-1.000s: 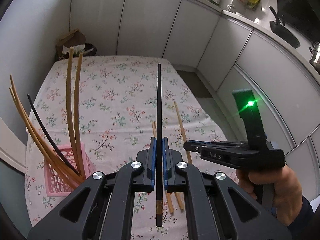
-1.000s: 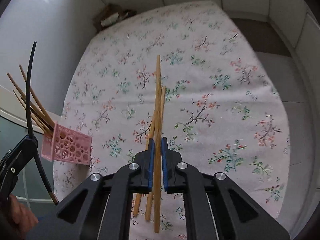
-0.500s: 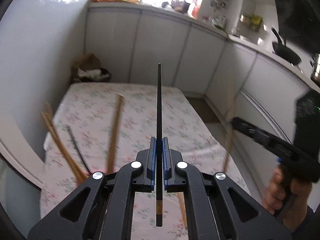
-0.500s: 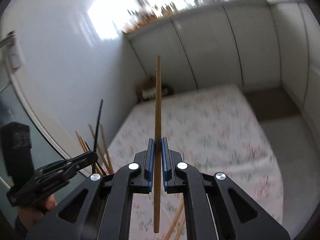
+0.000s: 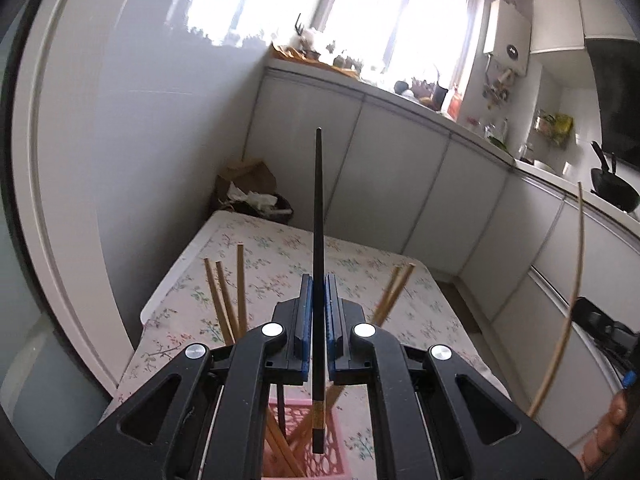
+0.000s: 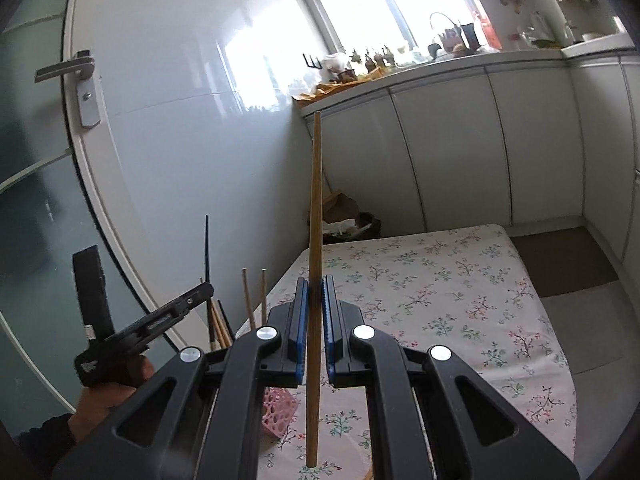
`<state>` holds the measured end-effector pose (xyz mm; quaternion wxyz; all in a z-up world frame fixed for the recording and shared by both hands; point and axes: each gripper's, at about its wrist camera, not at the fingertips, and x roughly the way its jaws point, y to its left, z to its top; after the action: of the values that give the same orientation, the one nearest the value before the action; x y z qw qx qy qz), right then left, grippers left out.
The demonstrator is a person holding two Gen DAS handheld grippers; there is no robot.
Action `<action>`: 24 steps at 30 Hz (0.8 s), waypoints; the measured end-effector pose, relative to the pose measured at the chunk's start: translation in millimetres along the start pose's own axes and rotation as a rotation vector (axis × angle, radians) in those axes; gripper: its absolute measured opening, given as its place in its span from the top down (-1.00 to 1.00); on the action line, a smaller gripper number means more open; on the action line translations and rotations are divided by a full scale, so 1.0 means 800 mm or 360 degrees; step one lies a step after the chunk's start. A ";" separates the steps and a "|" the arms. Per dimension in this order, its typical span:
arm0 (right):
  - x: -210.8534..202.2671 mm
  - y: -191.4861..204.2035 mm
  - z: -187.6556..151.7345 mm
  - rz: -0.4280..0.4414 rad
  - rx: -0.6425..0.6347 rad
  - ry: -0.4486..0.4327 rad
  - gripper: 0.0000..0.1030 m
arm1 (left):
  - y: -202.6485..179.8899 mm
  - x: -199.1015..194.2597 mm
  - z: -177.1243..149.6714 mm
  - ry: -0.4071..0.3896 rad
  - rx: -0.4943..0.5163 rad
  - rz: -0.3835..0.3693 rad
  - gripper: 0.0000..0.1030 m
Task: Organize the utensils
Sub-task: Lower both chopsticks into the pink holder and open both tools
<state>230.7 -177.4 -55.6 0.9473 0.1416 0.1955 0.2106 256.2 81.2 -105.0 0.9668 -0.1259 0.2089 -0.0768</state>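
My left gripper (image 5: 316,312) is shut on a black chopstick (image 5: 318,208), held upright with its lower end just above the pink perforated basket (image 5: 352,452). Several wooden chopsticks (image 5: 230,292) stand in that basket. My right gripper (image 6: 314,312) is shut on a wooden chopstick (image 6: 315,208), also held upright, to the right of the basket (image 6: 278,404). The left gripper with the black chopstick (image 6: 207,248) shows at the left of the right wrist view. The right-held chopstick (image 5: 568,304) shows at the right edge of the left wrist view.
The table has a floral cloth (image 6: 440,292). A wall and a glass door with a handle (image 6: 64,70) are at the left. White cabinets (image 5: 400,176) run behind and to the right. A brown bag with rubbish (image 5: 250,192) sits beyond the table's far end.
Both grippers have tilted up from the table, each lifting its chopstick to upright. The left gripper has moved over the pink basket. The right gripper has moved nearer the basket.
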 end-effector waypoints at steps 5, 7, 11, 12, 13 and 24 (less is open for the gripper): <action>0.000 0.005 -0.004 0.0012 -0.0012 0.0007 0.86 | -0.012 0.013 -0.026 -0.0006 0.0085 0.0053 0.90; -0.002 0.005 -0.005 0.0012 -0.0007 0.0004 0.86 | -0.014 0.020 -0.036 0.0009 0.0112 0.0080 0.90; -0.004 0.002 -0.005 0.0014 0.0004 0.0000 0.86 | -0.015 0.027 -0.050 0.0089 0.0138 0.0100 0.89; -0.004 0.001 -0.005 0.0015 0.0009 0.0003 0.86 | -0.017 0.027 -0.050 0.0096 0.0158 0.0098 0.89; -0.003 0.000 -0.006 0.0014 0.0010 0.0008 0.86 | -0.018 0.026 -0.051 0.0106 0.0174 0.0096 0.89; 0.017 0.010 -0.012 0.0013 0.0011 0.0061 0.86 | 0.005 -0.023 0.016 0.0300 -0.0006 0.0182 0.33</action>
<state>235.4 -162.4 -66.0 0.9420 0.1415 0.2138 0.2165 245.4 91.2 -87.8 0.9453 -0.1078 0.3060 -0.0325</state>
